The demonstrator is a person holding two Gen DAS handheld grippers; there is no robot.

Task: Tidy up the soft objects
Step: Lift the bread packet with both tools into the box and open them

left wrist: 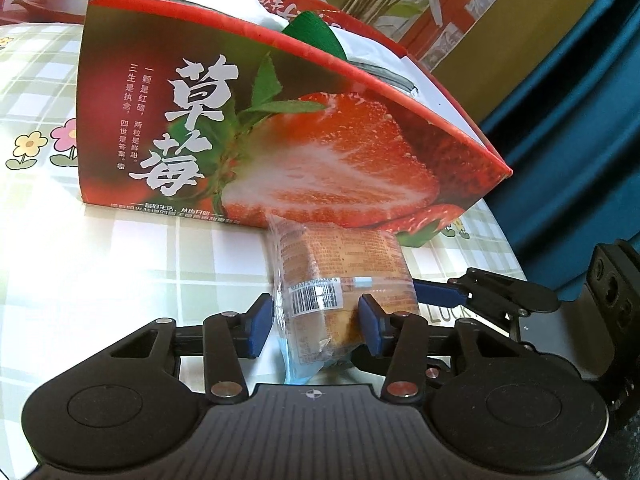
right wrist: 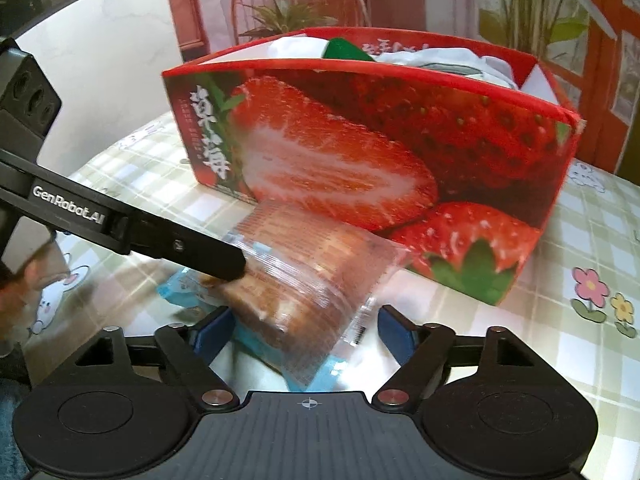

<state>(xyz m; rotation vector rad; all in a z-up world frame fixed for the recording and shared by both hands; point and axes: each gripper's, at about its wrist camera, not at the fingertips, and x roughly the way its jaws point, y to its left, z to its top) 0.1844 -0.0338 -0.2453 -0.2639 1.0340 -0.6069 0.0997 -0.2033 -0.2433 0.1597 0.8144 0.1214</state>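
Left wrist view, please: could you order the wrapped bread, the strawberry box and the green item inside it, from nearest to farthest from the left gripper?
1. Wrapped bread: between the left gripper's jaws.
2. Strawberry box: on the table just behind the bread.
3. Green item: inside the box, toward its far side.

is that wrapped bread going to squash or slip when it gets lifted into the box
The wrapped bread probably squashes easily: it looks like a spongy loaf in thin clear film. The glossy wrapper may slide between the left gripper pads, which already press both its sides. It likely weighs little for its bulk, so a gentle squeeze should carry it to the strawberry box.
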